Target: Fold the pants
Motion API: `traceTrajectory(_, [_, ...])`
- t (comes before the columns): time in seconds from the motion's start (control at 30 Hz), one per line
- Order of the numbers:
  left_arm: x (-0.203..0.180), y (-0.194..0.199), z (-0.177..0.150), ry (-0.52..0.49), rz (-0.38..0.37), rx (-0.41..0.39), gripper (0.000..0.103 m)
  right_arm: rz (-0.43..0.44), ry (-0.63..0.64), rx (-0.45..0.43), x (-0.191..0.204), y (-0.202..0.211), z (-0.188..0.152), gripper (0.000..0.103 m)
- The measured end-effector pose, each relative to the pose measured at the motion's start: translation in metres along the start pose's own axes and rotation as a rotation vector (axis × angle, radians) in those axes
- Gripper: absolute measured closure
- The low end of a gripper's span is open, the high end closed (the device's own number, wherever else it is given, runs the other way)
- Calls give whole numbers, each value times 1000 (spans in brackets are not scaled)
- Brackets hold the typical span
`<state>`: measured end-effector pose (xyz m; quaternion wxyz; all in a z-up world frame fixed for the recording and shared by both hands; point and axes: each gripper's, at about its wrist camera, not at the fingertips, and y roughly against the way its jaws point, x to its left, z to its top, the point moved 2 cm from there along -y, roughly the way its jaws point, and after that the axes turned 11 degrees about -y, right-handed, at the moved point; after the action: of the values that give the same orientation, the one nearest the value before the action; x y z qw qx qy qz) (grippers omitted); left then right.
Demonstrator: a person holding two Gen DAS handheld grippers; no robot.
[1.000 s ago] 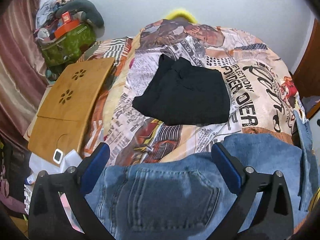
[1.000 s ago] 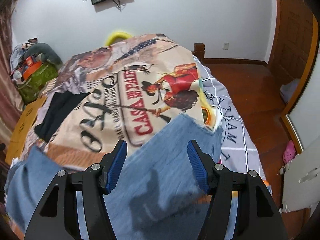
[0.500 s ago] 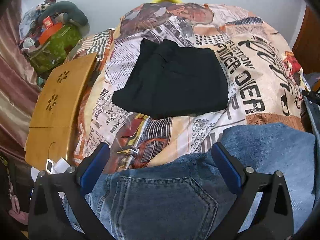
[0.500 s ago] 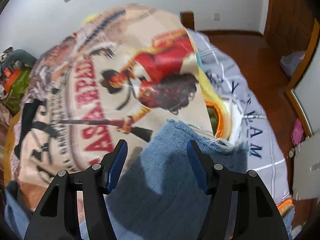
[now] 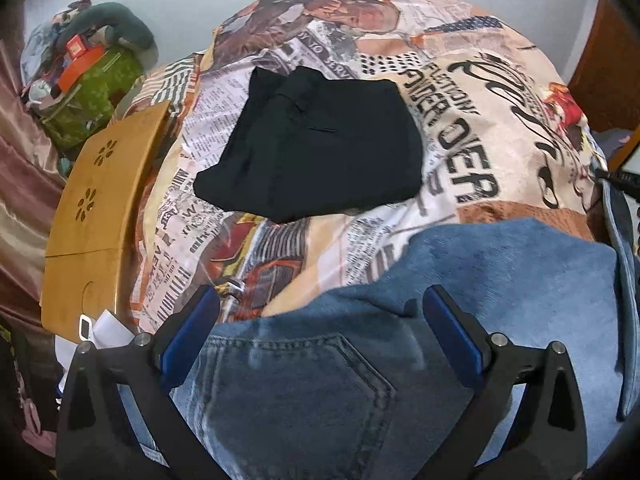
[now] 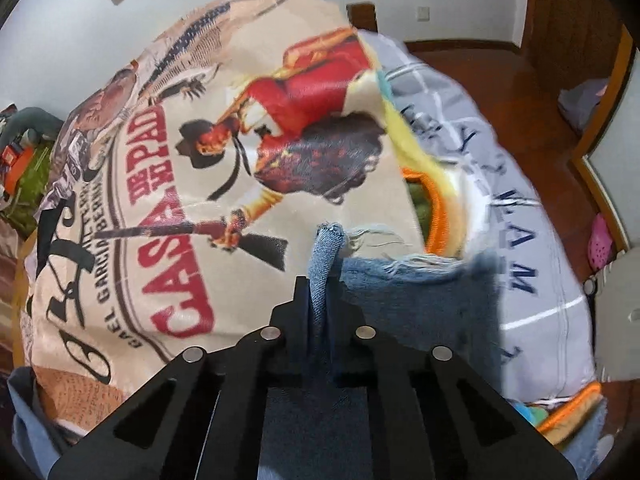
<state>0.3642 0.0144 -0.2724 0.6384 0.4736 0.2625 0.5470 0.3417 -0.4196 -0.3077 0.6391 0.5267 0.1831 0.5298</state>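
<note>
On bedspread [image 6: 120,208], right gripper [image 6: 320,284] pinches jeans [image 6: 420,300] hem.

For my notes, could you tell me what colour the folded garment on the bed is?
Black; the folded garment shows best in the left wrist view.

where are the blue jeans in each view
Left wrist: blue jeans fill the bottom, back pocket between the open left gripper.
Right wrist: frayed leg hem at lower centre-right, pinched in the shut right gripper.
Shared landmark: the printed bedspread under them.
</note>
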Motion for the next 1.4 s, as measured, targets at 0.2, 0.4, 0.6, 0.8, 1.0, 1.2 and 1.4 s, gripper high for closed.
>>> traceTrajectory(0.2, [-25, 17, -4, -56, -37, -6, 1, 56, -32, -130, -23, 83, 10, 98])
traceTrajectory(0.4, [-66, 30, -1, -133, -101, -11, 1, 119, -65, -281, -52, 174, 15, 98])
traceTrajectory(0.6, [-116, 40, 6, -217, -177, -3, 1, 160, -74, -398, -82, 246, 2, 98])
traceTrajectory(0.8, [-165, 42, -4, -333, -195, 14, 0, 124, -85, -358, -106, 239, -29, 98])
traceTrajectory(1.0, [-183, 42, -16, -370, -188, 21, 0, 70, -155, -253, -153, 201, -71, 98])
traceTrajectory(1.2, [-181, 41, -19, -338, -206, 25, 0, 16, -231, -159, -183, 162, -113, 97])
traceTrajectory(1.4, [-182, 44, -23, -334, -199, 5, 0, -51, -223, -138, -190, 157, -125, 93])
